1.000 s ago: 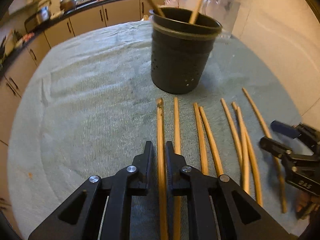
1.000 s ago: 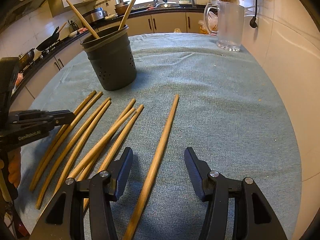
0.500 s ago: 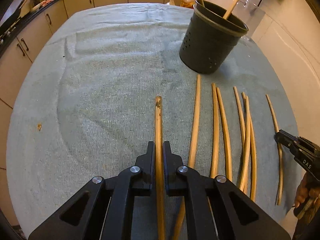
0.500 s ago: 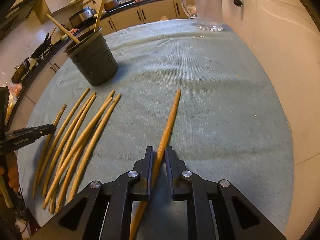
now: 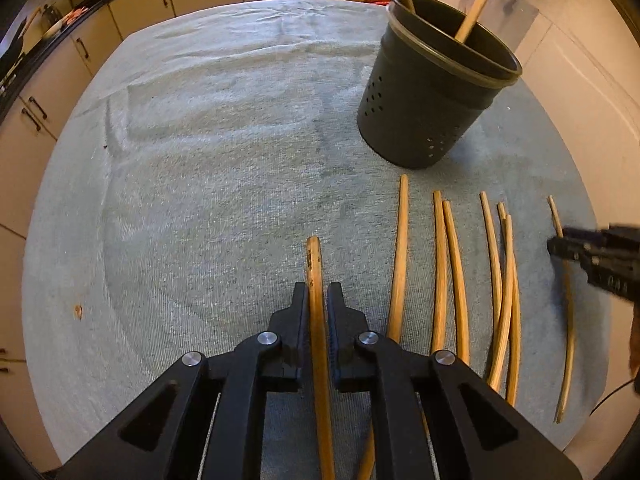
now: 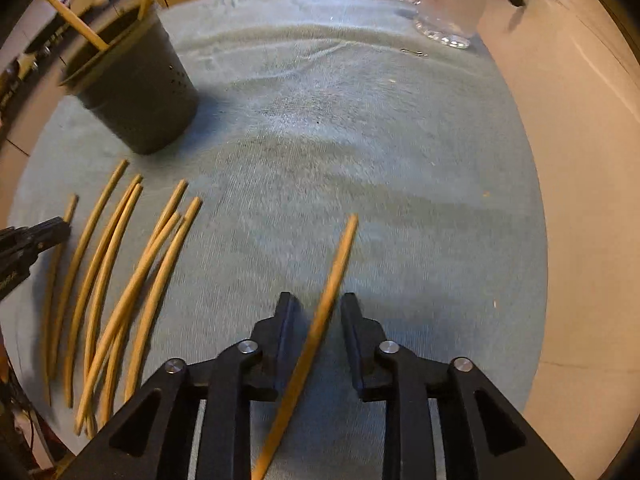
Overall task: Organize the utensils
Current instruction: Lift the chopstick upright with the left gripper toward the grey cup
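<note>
My left gripper (image 5: 318, 300) is shut on a wooden chopstick (image 5: 314, 264) and holds it above the cloth. My right gripper (image 6: 316, 308) has its jaws a little apart, with a wooden chopstick (image 6: 340, 256) lying slanted between them; it looks lifted, and contact with the pads is unclear. A dark perforated utensil holder (image 5: 432, 88) stands at the far right in the left wrist view and at the far left in the right wrist view (image 6: 136, 92), with two sticks in it. Several chopsticks (image 5: 452, 264) lie in a row on the cloth, also shown in the right wrist view (image 6: 120, 280).
A grey-green cloth (image 5: 220, 160) covers the round table. A clear glass jug (image 6: 452, 4) stands at the far right edge near a wall. Kitchen cabinets (image 5: 140, 4) run behind the table. The other gripper shows at the right edge (image 5: 600, 260).
Both grippers have risen and pulled back with their chopsticks. The right gripper's jaws, shut half a second ago, now stand slightly apart around its stick.
</note>
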Demonstrator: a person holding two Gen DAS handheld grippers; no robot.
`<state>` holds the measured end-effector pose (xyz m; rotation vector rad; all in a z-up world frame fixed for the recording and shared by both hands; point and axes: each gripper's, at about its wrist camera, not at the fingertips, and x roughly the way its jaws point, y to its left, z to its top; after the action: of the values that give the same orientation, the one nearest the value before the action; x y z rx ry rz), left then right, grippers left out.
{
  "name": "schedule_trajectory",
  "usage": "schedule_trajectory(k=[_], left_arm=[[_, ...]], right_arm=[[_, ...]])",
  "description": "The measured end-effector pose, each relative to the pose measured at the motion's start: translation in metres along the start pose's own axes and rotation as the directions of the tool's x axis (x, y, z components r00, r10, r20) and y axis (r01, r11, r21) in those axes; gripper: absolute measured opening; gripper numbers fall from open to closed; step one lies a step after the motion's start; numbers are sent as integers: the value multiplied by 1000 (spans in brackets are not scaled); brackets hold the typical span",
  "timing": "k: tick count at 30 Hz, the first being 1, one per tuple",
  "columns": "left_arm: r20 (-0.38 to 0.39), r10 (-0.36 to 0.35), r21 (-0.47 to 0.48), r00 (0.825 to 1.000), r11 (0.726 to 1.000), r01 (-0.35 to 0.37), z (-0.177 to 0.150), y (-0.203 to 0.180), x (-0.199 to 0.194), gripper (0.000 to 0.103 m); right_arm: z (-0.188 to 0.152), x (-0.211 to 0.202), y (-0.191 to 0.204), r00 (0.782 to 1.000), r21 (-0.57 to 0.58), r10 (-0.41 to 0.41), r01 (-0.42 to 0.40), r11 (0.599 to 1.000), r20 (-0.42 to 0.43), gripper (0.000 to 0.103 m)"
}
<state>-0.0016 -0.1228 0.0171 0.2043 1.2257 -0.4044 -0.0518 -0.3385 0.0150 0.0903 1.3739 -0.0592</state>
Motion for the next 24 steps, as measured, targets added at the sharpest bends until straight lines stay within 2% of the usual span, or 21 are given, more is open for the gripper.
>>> schedule_trajectory(k=[3,4,6,8,12,14,16,20,24], left_arm=[[18,-7,10,1000,1000,7,2,-1,1,12],[28,-5,12,1000,1000,5,0,-1,1,9],[57,-2,6,998,1000,2,-8,0,-3,7],[89,-34,-17,995,999,36,-13,4,-9,7],[195,-40,-40,980,998,49,-27,8,-44,7],[251,-34,-30,968,999,42,-32,6,-64,7],[320,-14,-8,947,1000,18,-38,0,-87,7],[437,5,19,899,1000,-15,-57,-12,-129,7],[512,20,19,859,999,-34,-70,-20,-150,7]], right_arm=[[12,2,-3,1000,24,9,-8,1000,-21,28],[13,2,-2,1000,23,5,-5,1000,-13,19],[9,0,0,1000,16,1,-1,1000,21,9],[3,-2,-3,997,34,42,-44,998,62,7],[-13,-19,-10,984,67,84,-95,993,156,6],[-25,-39,-13,966,71,101,-121,990,239,6],[-37,-60,-12,943,60,98,-124,990,318,6],[-57,-99,-13,883,49,98,-135,990,459,6],[-81,-128,-4,827,31,95,-134,990,555,6]])
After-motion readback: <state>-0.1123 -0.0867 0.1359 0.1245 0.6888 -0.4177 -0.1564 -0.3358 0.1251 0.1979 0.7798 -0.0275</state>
